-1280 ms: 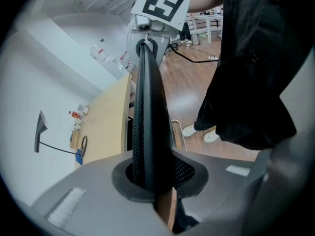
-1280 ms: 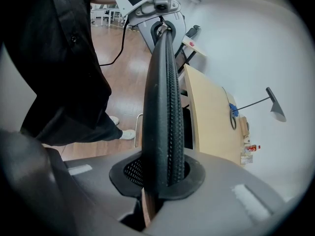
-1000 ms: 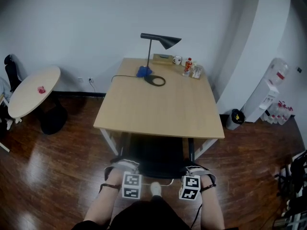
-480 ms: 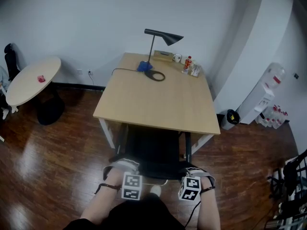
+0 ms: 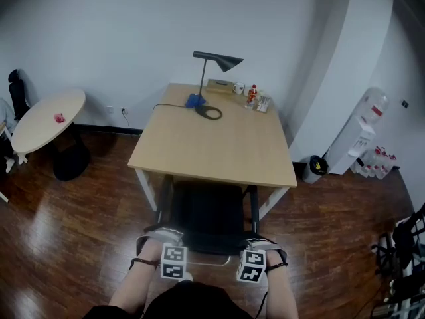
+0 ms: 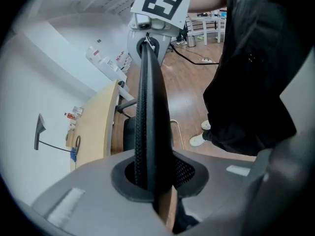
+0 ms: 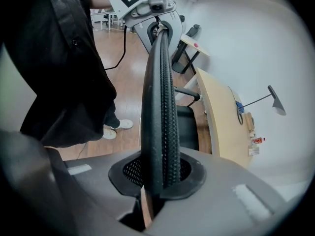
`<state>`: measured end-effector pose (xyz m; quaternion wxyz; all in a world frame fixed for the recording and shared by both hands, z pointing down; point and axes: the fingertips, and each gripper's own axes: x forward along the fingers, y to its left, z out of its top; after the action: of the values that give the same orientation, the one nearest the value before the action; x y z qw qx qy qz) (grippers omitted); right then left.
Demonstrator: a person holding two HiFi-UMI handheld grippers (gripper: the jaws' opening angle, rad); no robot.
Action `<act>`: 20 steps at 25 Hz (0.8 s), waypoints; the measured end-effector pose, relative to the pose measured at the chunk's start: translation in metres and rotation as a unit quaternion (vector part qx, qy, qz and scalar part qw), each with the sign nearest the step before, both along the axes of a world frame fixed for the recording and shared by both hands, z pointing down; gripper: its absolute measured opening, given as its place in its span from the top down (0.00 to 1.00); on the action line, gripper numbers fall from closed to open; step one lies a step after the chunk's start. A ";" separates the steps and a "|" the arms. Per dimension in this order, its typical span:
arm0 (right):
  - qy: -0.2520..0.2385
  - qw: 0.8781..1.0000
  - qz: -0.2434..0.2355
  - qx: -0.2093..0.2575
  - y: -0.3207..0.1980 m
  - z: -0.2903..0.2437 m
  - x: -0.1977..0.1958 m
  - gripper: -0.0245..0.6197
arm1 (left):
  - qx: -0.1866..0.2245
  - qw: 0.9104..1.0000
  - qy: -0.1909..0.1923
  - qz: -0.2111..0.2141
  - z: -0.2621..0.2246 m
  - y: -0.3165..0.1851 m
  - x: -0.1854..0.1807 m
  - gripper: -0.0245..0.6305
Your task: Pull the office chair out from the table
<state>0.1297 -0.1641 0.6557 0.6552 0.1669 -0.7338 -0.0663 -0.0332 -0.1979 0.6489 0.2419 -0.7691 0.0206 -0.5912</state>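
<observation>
- Left claw (image 5: 174, 248) and right claw (image 5: 255, 251): each clenched on the top edge of the chair (image 5: 209, 218).
- Chair: close against the counter (image 5: 212, 145), its seat apparently partly beneath the near edge.
- Status: pull under way; further withdrawal judged outstanding.

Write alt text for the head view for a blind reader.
A person, seen from above, clamps the left tool and right tool on the backrest top of a black office chair at the near edge of a wooden table. A black desk lamp stands at the table's far end; a round table is at left, a water dispenser at right.
</observation>
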 end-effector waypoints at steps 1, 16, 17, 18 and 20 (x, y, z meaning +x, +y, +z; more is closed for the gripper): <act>0.000 1.000 -0.002 0.000 0.003 -0.001 0.001 0.87 | -0.001 1.000 0.000 -0.002 0.000 0.004 0.000 0.88; -0.001 1.000 -0.017 0.015 0.051 -0.004 -0.010 0.88 | 0.012 1.000 0.004 -0.006 -0.003 0.052 -0.010 0.88; -0.001 1.000 -0.018 0.016 0.054 -0.005 -0.011 0.88 | 0.012 1.000 0.005 -0.006 -0.004 0.055 -0.012 0.88; -0.002 1.000 -0.019 0.017 0.057 -0.006 -0.013 0.88 | 0.012 1.000 0.005 -0.006 -0.005 0.058 -0.013 0.88; -0.003 1.000 -0.020 0.016 0.066 -0.007 -0.015 0.88 | 0.011 1.000 0.004 -0.006 -0.006 0.066 -0.014 0.88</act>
<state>0.1151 -0.0986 0.6483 0.6486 0.1634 -0.7378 -0.0907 -0.0474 -0.1315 0.6427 0.2463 -0.7688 0.0326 -0.5892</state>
